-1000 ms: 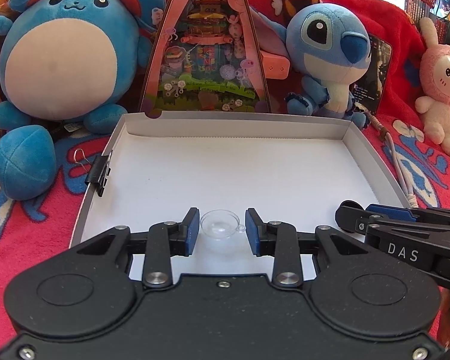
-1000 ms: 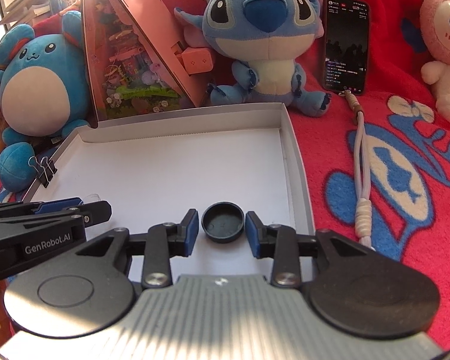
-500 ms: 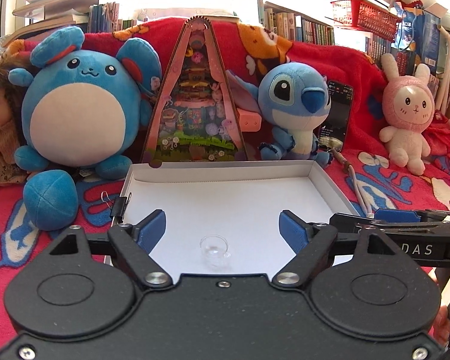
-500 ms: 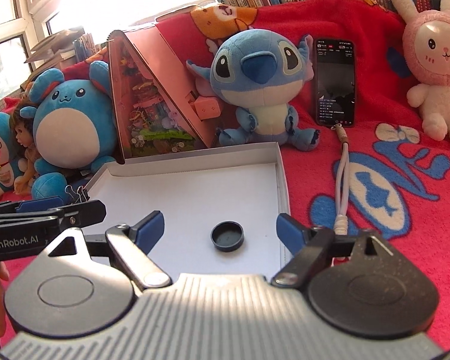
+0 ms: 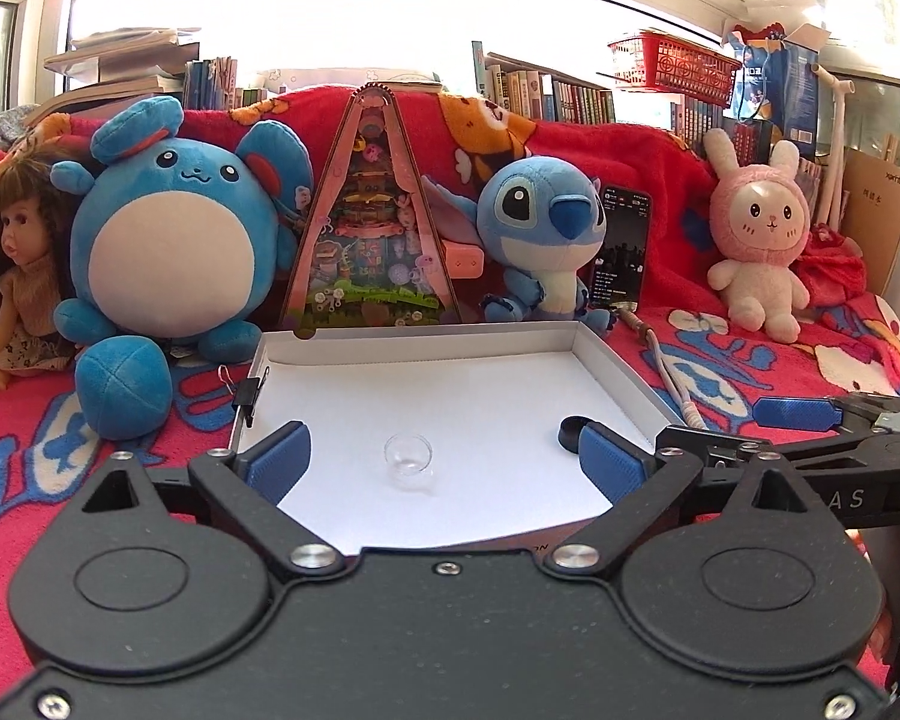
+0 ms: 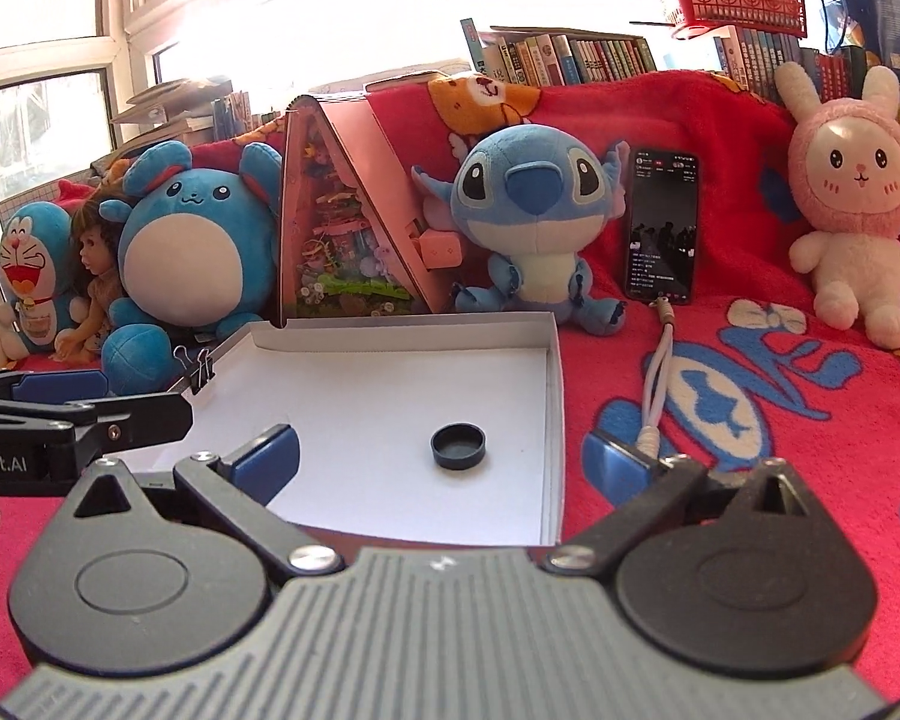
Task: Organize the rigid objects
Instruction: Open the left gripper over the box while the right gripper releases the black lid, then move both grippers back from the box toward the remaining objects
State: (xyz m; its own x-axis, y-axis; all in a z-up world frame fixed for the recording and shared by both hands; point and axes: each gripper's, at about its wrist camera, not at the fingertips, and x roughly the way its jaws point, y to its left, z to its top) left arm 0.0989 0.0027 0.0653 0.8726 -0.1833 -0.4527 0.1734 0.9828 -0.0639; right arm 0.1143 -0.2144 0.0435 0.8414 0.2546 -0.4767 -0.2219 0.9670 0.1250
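A small clear plastic cup (image 5: 408, 453) lies on the floor of the white shallow box (image 5: 426, 340). A black round cap (image 6: 459, 447) lies in the same box (image 6: 402, 324), near its right wall; it also shows in the left wrist view (image 5: 570, 431), partly hidden by a finger. My left gripper (image 5: 444, 459) is open wide, raised above and behind the clear cup, holding nothing. My right gripper (image 6: 441, 456) is open wide, raised behind the black cap, holding nothing. Each gripper shows at the edge of the other's view.
The box sits on a red patterned blanket (image 6: 750, 420). A binder clip (image 5: 247, 390) grips its left wall. Behind it stand a blue round plush (image 5: 171, 240), a triangular diorama (image 5: 369, 228), a Stitch plush (image 6: 534, 222), a phone (image 6: 663, 228) with a white cable (image 6: 657, 384), and a pink rabbit plush (image 6: 852, 222).
Both grippers opened from around their objects, leaving the clear cup and the black cap lying in the box, then pulled back and up away from the box.
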